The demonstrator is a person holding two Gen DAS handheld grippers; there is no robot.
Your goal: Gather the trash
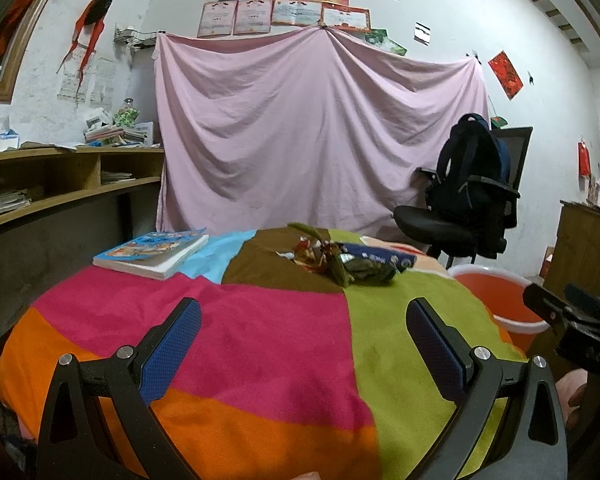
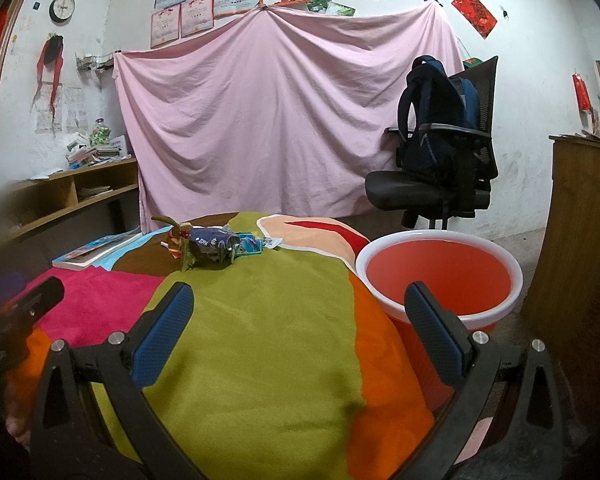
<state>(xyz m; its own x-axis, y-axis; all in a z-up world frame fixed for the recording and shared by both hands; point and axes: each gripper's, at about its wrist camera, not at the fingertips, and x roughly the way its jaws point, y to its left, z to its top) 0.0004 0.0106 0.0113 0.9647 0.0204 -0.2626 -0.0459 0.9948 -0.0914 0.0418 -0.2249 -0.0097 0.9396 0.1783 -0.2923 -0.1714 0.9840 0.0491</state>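
A pile of crumpled wrappers (image 1: 340, 260) lies at the far side of the table covered by a multicoloured blanket (image 1: 260, 340); it also shows in the right wrist view (image 2: 208, 246). An orange bin with a white rim (image 2: 440, 280) stands beside the table on the right, also in the left wrist view (image 1: 496, 296). My left gripper (image 1: 304, 328) is open and empty over the blanket, well short of the pile. My right gripper (image 2: 300, 312) is open and empty over the blanket's green patch, next to the bin.
A book (image 1: 152, 252) lies at the table's far left. A black office chair with a backpack (image 2: 440, 160) stands behind the bin. A wooden shelf (image 1: 60, 176) is on the left, a wooden cabinet (image 2: 580, 240) on the right. A pink sheet (image 1: 308, 132) hangs behind.
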